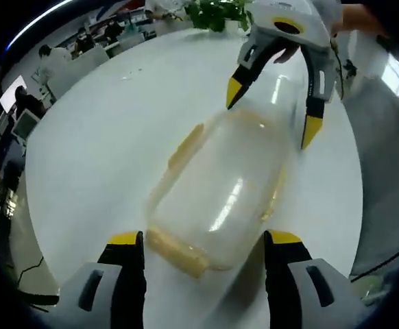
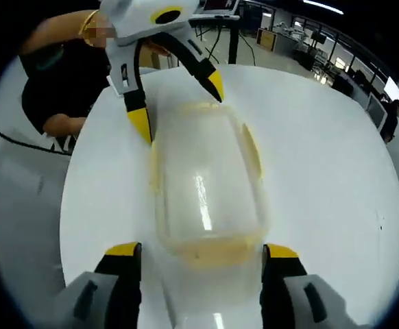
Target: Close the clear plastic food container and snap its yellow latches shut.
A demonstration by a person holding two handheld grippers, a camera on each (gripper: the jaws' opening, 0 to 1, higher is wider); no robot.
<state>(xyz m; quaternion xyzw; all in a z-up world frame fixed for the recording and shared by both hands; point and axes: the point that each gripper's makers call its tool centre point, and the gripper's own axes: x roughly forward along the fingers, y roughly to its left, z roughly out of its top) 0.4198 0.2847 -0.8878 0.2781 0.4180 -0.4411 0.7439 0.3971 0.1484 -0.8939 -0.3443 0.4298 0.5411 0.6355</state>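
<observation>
A clear plastic food container (image 1: 220, 188) with its lid on lies on the round white table (image 1: 103, 137). Pale yellow latches show at its sides and ends, one at the near end (image 1: 175, 250) and one along the left side (image 1: 184, 145). My left gripper (image 1: 203, 240) is open, its jaws standing either side of the container's near end. My right gripper (image 1: 271, 113) is open over the far end. In the right gripper view the container (image 2: 206, 188) lies lengthwise, my right gripper (image 2: 201, 252) is open at its near end, and the left gripper (image 2: 179, 103) is open at the far end.
A green plant (image 1: 216, 12) stands at the table's far edge. A person in dark clothes (image 2: 62, 75) stands close to the table behind the left gripper. Desks, monitors and other people fill the room beyond the table (image 2: 336, 151).
</observation>
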